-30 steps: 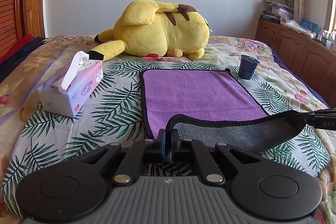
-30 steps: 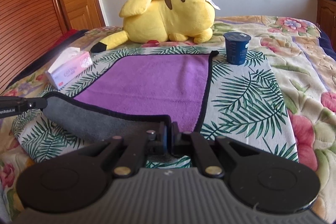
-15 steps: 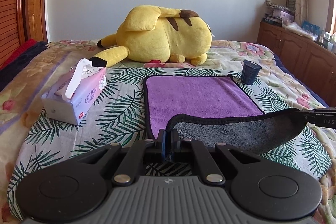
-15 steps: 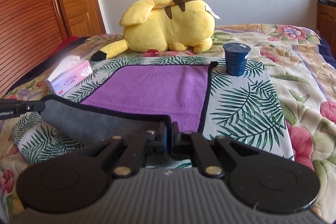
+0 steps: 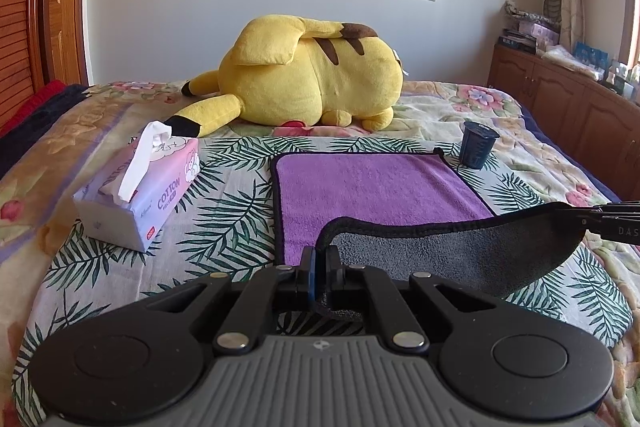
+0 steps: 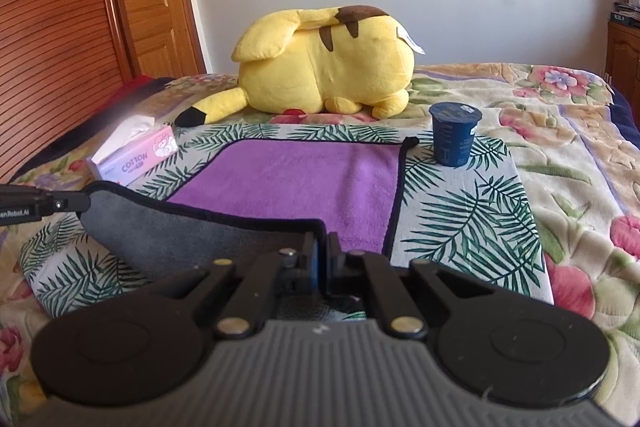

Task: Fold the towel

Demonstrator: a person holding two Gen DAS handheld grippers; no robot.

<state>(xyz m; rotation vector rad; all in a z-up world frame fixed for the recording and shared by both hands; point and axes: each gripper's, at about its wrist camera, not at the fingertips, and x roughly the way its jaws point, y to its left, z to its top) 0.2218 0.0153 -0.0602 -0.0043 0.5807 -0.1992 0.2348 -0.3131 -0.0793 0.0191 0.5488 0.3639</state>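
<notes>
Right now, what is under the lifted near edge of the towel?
Under the raised grey flap of the towel the palm-leaf blanket shows. The left gripper and right gripper pinch its corners. What lies directly beneath the flap's middle is covered.

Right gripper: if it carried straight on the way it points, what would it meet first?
Probably the yellow plush, though depth is unclear. The right gripper, shut on the towel, points across it; the blue cup sits right of that line.

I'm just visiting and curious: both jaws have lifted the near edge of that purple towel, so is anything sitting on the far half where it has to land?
Nothing visible does. The towel lies bare up to its far edge. The blue cup stands just off the far right corner, the tissue box off to the left, the yellow plush beyond.
</notes>
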